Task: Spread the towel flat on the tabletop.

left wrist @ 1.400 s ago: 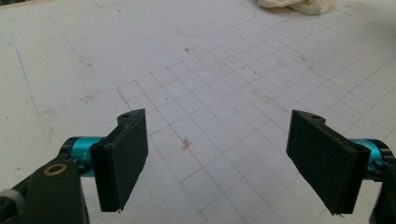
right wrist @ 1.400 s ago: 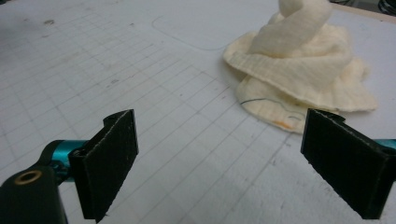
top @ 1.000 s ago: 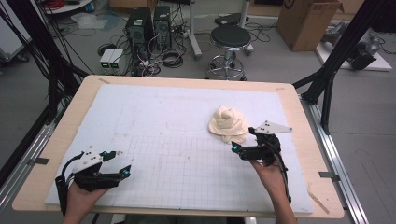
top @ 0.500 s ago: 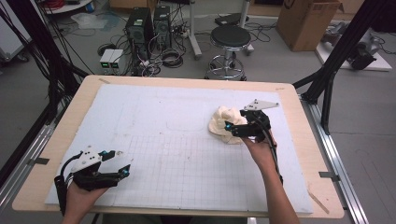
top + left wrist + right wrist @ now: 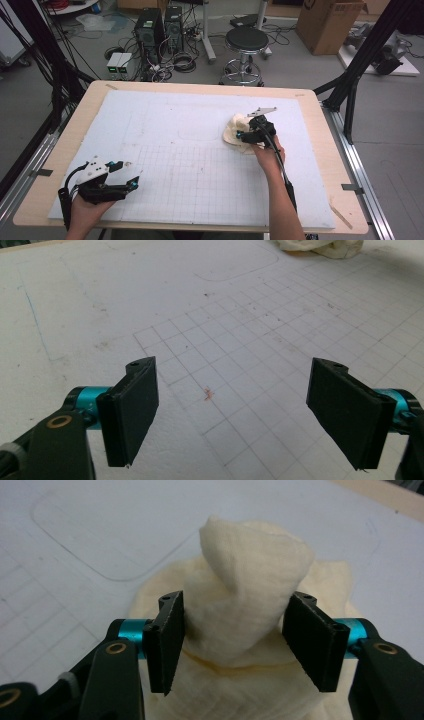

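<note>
At two o'clock on the desk (image 5: 320, 165), the right gripper (image 5: 240, 640) bracketed the cream cloth's (image 5: 250, 605) raised peak, jaws spread, seemingly to pinch it; the left gripper (image 5: 240, 412) waited agape.

Left claw (image 5: 232, 410) with flat black rectangular pads, teal barrels, brass screw, right claw (image 5: 235, 640) alike, black trailing cable, bare forearms

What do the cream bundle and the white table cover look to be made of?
The cream bundle looks like soft woven cloth, perhaps gauze or muslin: matte, crinkled, with a fine weave and limp folds. The white table cover seems a matte sheet, perhaps paper or foam board, printed with a thin grid and lightly smudged.
</note>
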Available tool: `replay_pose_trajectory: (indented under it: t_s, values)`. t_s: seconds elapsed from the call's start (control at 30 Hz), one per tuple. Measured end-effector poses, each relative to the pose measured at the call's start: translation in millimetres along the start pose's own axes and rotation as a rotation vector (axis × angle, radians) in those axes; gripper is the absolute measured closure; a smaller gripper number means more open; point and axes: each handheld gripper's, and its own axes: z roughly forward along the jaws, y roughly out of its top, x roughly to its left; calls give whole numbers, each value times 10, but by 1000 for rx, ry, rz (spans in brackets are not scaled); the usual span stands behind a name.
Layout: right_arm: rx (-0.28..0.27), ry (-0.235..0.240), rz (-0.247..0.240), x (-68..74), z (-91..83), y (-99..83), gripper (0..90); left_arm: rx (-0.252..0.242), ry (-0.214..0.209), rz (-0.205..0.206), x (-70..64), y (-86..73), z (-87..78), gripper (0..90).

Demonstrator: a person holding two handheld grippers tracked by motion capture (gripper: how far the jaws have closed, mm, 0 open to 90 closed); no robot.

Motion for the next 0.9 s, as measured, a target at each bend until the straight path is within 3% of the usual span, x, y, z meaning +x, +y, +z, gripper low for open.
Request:
replay_pose_trajectory:
  t_s: [0.17, 0.2, 0.33, 0.53, 0.7, 0.8, 0.87, 0.9]
  values:
    - [27, 6, 7, -5, 87, -29, 546, 1, -2, -1, 10, 2, 10, 215]
    - [24, 11, 5, -8, 94, -29, 638, 3, -3, 0, 12, 3, 11, 215]
    - [30, 26, 2, -12, 72, -20, 755, 6, -1, 0, 18, 0, 9, 216]
    - [-3, 67, 9, -12, -48, 24, 793, 6, -1, -3, 25, -1, 8, 216]
    - [-51, 104, 3, 73, -234, 133, 800, 9, -3, 0, 22, 4, 24, 216]
    - [-80, 138, 13, 161, -336, 214, 801, 8, -3, 0, 15, 6, 27, 216]
    - [-112, 178, -7, 297, -421, 307, 801, 6, -2, 0, 16, 6, 28, 216]
    - [-112, 178, -7, 297, -421, 307, 801, 7, -2, 1, 17, 6, 29, 216]
